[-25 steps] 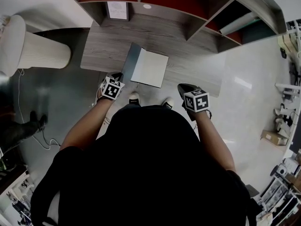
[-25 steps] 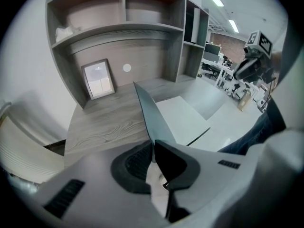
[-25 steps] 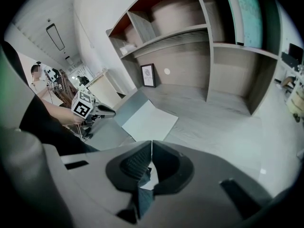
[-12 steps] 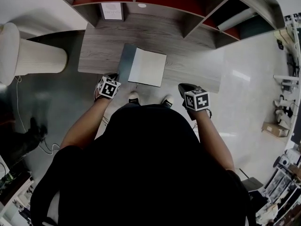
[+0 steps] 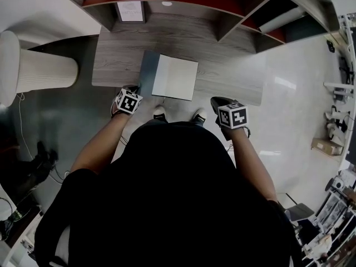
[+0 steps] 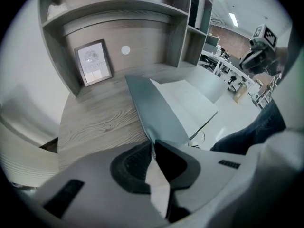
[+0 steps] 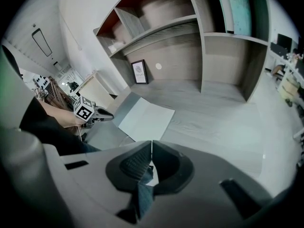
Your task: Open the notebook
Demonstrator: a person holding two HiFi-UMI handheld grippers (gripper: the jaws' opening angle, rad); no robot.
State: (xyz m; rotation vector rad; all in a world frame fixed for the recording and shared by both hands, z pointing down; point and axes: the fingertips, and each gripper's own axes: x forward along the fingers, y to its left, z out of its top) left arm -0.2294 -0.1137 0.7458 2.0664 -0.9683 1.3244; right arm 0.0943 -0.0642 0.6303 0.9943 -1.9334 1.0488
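The notebook [image 5: 177, 78] lies open on the wooden desk [image 5: 228, 74], showing a white page [image 6: 187, 103]. Its grey cover [image 5: 148, 71] slants out to the left. My left gripper [image 5: 135, 89] is at the cover's near corner. In the left gripper view the cover [image 6: 156, 110] runs down into the jaw tips, and the left gripper [image 6: 152, 144] is shut on its edge. My right gripper [image 5: 214, 100] hangs off the desk's near edge, right of the notebook. The right gripper [image 7: 151, 147] is shut with nothing in it. From there the notebook [image 7: 145, 118] is seen ahead to the left.
A framed picture [image 5: 129, 10] leans against the back of the shelf unit behind the desk. A white ribbed cylinder [image 5: 39, 68] stands left of the desk. The person's shoes [image 5: 159, 114] are under the near edge. Boxes and shelving stand at the far right.
The left gripper has sunk a little and drawn leftward with the cover, which now lies lower. The right gripper has stayed in place.
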